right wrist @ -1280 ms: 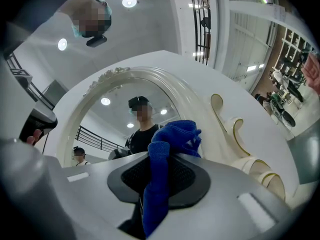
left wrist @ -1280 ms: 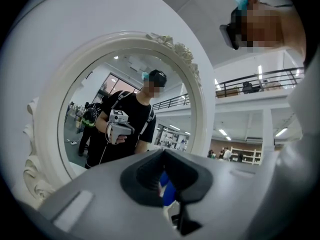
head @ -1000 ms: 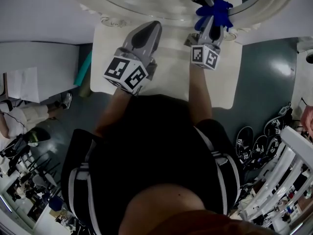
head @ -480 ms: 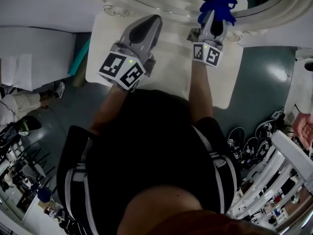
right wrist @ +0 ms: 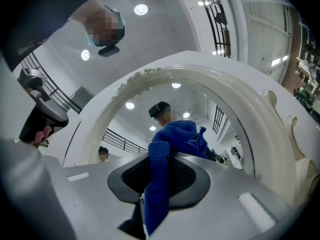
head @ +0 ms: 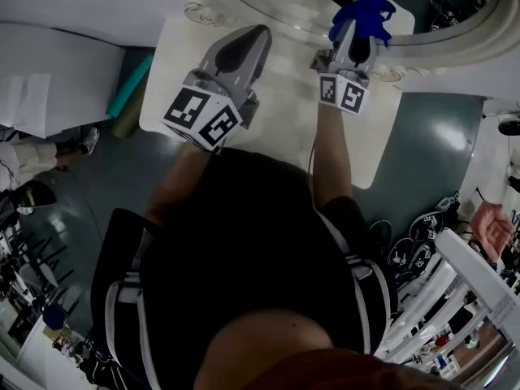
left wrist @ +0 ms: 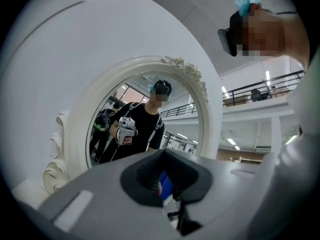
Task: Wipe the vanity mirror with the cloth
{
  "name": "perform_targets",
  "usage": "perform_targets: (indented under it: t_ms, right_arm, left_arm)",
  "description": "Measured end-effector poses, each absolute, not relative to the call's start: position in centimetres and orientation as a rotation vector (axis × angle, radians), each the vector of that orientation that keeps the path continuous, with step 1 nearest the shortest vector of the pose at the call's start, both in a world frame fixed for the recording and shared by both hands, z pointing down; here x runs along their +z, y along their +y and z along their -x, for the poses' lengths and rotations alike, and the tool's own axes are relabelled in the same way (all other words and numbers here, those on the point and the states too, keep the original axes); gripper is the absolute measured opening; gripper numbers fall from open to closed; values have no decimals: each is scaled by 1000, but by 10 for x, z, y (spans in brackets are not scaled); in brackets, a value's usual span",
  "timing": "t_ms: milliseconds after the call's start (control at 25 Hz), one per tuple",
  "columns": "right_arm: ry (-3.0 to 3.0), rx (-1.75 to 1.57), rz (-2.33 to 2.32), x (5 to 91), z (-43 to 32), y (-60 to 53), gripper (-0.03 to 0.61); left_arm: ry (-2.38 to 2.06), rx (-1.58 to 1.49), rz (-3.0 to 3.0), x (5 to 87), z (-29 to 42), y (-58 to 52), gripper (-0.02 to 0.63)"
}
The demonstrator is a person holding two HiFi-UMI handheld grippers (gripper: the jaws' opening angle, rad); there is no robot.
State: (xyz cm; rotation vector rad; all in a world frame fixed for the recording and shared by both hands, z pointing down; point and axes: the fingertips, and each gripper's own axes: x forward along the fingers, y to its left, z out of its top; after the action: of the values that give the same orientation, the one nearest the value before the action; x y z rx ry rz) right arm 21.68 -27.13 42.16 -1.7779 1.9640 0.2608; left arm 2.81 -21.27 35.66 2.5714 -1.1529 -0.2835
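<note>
Over far right of worktop (head: 284, 96), right tongs (right wrist: 157, 176) clenched on blue cloth (right wrist: 175, 139) at vanity mirror (right wrist: 200, 104); cloth soft, light, limp, so grip bunched middle. Left tongs (left wrist: 165, 179) closed, empty.

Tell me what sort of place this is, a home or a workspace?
Probably a big indoor hall or lab, not a home: the vanity mirror stands on a small white table, a railed upper balcony shows beyond it, and marker-tagged gear lies on the floor.
</note>
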Motion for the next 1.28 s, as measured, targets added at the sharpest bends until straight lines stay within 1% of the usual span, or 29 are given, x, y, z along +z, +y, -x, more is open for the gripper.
perform_targets:
  t_ms: [240,600,840,1280]
  right_arm:
    - [2029,309,1717,408,-184,-279,75]
    - [2183,428,1592,387,-114,-297,75]
    - [2291,502,1541,387,-73,-309,75]
    - [2448,501,1448,401,-11,-326,74]
  left_arm:
    - [-1200,-307,-2546,354,-5,-209,12]
    - [-1311,-354,-2469,362,47,-206,11]
    - [-1349,-388,-2409,372,74,-206,12]
    - [-1418,-448,-2331,377,112,-206,11]
